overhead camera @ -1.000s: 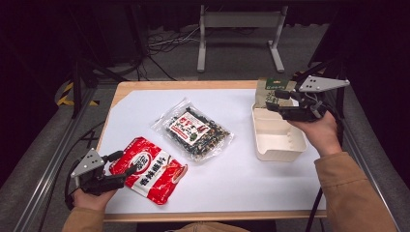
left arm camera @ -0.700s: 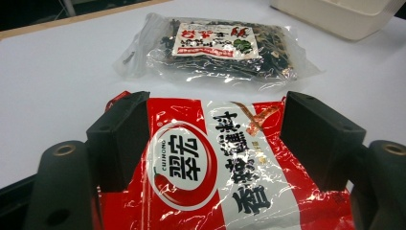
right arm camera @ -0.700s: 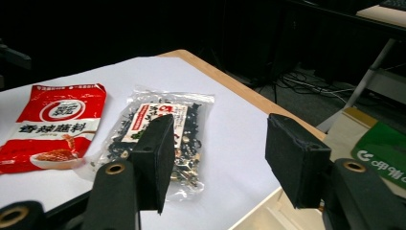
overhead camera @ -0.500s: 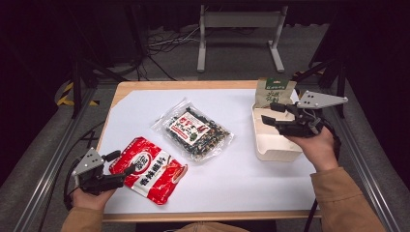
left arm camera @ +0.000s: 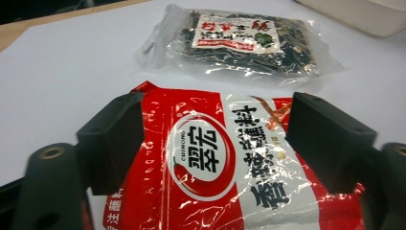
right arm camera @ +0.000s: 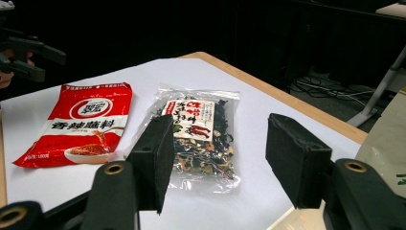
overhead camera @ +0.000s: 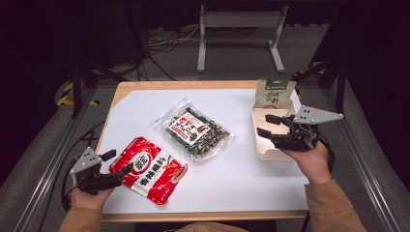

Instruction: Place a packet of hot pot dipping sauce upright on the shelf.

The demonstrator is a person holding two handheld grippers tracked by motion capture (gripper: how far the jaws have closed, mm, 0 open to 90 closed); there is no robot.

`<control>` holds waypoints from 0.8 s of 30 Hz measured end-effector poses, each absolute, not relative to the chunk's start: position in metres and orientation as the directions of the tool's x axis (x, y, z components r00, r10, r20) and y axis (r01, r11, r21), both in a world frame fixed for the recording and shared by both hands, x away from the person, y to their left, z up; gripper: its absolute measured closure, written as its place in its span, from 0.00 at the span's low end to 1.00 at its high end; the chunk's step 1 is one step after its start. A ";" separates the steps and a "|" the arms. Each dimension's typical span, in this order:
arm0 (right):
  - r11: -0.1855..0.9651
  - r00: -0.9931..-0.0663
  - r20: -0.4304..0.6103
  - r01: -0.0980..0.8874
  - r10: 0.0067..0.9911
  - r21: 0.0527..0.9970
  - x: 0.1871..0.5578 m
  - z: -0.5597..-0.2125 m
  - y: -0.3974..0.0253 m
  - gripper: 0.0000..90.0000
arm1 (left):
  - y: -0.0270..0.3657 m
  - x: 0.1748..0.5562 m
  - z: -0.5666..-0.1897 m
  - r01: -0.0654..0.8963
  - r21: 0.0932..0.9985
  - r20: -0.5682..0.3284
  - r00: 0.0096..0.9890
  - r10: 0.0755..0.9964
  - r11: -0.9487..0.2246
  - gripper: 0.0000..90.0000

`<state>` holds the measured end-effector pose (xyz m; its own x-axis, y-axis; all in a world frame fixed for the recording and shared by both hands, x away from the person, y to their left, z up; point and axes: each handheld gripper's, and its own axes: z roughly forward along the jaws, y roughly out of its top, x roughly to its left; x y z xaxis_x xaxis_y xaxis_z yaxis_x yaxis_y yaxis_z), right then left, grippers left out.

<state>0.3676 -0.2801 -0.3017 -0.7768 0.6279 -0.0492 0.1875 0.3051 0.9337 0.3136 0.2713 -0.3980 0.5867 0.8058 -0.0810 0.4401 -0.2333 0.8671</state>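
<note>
Our left gripper (overhead camera: 112,162) has its fingers apart around the red bag (overhead camera: 147,169), not yet squeezed. Our right gripper (overhead camera: 267,124), fingers apart, holds nothing above the tray (overhead camera: 261,147).

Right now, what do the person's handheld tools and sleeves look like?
Both tools are black. The left claw and right claw each have blocky jaws, a grey three-cornered plate on top and a trailing black cable. The sleeves are tan.

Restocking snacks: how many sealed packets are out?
3: red packet at the left gripper, clear packet mid-table, green pouch upright behind the tray. None seems hidden.
</note>
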 end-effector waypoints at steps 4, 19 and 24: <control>0.312 -0.777 -0.045 0.199 0.628 0.929 0.370 -0.305 -0.278 0.47 | 0.273 0.314 -0.398 0.461 0.857 -0.080 0.561 0.824 -0.230 0.18; 0.343 -0.793 -0.043 0.213 0.608 0.915 0.371 -0.315 -0.270 0.47 | 0.292 0.334 -0.411 0.637 0.751 -0.138 0.409 0.902 -0.174 0.16; 0.354 -0.802 -0.043 0.214 0.596 0.910 0.372 -0.319 -0.266 0.47 | 0.300 0.340 -0.417 0.683 0.717 -0.191 0.384 0.903 -0.139 0.18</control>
